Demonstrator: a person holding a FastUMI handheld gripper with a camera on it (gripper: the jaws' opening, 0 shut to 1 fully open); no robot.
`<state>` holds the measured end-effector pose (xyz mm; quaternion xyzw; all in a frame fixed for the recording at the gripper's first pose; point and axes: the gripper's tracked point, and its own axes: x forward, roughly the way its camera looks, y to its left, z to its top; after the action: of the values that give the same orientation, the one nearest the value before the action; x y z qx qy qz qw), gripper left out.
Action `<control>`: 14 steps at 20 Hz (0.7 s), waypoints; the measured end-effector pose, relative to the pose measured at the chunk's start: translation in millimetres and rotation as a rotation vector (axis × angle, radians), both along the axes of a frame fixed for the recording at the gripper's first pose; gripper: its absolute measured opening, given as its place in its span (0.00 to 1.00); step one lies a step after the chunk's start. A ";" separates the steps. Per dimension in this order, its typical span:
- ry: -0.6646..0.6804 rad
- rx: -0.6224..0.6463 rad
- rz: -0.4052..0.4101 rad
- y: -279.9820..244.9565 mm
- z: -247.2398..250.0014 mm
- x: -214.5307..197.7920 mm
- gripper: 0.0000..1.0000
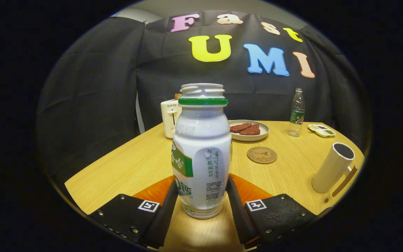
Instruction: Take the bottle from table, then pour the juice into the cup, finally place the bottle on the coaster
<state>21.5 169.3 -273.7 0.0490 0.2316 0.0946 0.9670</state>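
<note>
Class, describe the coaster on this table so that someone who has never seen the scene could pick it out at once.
Start at the wooden table. Beyond the white bottle, which stands between the claw fingers that flank its lower sides, look toward the plate of brown slices. The coaster lies just in front of that plate: a flat, round, brown disc with a printed design, the only thing lying flush on the tabletop.

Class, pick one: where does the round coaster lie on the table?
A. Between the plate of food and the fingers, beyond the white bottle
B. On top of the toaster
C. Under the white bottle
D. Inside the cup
A: the coaster lies bare on the table, just in front of the plate and beyond the white bottle that stands between the hand-held gripper fingers.
</note>
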 end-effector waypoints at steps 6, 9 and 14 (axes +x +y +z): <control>0.003 0.128 -0.096 -18.0 25.5 7.4 0.72; 0.003 0.232 -0.158 -31.8 38.8 14.2 0.72; 0.005 0.380 -0.258 -57.7 51.8 20.0 0.71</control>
<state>41.5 111.6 -222.0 0.2598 0.2038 0.0121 0.9438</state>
